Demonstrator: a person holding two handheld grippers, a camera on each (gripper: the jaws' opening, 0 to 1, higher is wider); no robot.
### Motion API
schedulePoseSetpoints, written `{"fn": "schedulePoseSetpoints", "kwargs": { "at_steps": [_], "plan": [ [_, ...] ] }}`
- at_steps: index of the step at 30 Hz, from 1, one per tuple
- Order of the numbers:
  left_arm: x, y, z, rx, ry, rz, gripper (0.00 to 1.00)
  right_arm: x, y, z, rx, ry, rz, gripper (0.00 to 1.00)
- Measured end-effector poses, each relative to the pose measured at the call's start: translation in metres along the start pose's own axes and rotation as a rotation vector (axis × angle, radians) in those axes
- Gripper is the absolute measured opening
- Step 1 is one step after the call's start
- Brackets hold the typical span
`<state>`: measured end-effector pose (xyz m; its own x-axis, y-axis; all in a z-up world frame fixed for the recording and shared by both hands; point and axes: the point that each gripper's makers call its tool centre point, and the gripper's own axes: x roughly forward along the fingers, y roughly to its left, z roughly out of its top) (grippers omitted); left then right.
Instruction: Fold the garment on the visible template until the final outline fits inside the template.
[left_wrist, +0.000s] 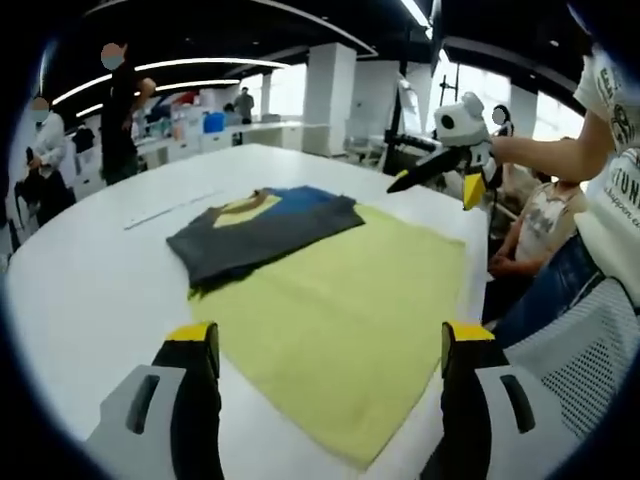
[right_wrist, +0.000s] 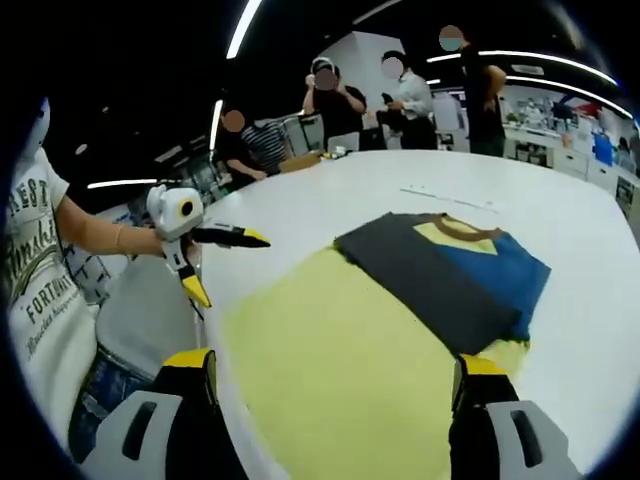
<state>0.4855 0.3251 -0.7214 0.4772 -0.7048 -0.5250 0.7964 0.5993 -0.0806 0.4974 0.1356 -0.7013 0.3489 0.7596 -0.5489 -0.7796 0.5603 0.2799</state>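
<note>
Left gripper view: both grippers hover jaws apart, left gripper (left_wrist: 330, 345) and right gripper (left_wrist: 440, 175), above the folded garment (left_wrist: 262, 232).

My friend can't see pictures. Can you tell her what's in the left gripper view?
A folded dark grey and blue garment lies on the far corner of a yellow template on a white table. The left gripper is open near the template; the right gripper, open, hovers beyond.

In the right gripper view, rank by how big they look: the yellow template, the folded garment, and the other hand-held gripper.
1. Yellow template, largest.
2. Folded garment.
3. Left hand-held gripper, smallest, jaws apart over the table's edge.
The template lies nearest the camera, which exaggerates its lead, but the order still looks safe.
</note>
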Motion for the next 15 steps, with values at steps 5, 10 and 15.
{"fn": "schedulePoseSetpoints", "kwargs": {
  "at_steps": [5, 10, 15],
  "plan": [
    [0.000, -0.010, -0.014, 0.042, 0.049, -0.019, 0.78, -0.005, 0.003, -0.022, -0.003, 0.020, -0.025, 0.91],
    [0.001, -0.016, -0.029, 0.089, 0.097, -0.036, 0.73, -0.006, 0.002, -0.045, -0.038, 0.075, -0.050, 0.83],
    [0.000, -0.023, -0.038, 0.132, 0.139, -0.059, 0.66, -0.006, -0.004, -0.060, -0.059, 0.110, -0.074, 0.77]
  ]
}}
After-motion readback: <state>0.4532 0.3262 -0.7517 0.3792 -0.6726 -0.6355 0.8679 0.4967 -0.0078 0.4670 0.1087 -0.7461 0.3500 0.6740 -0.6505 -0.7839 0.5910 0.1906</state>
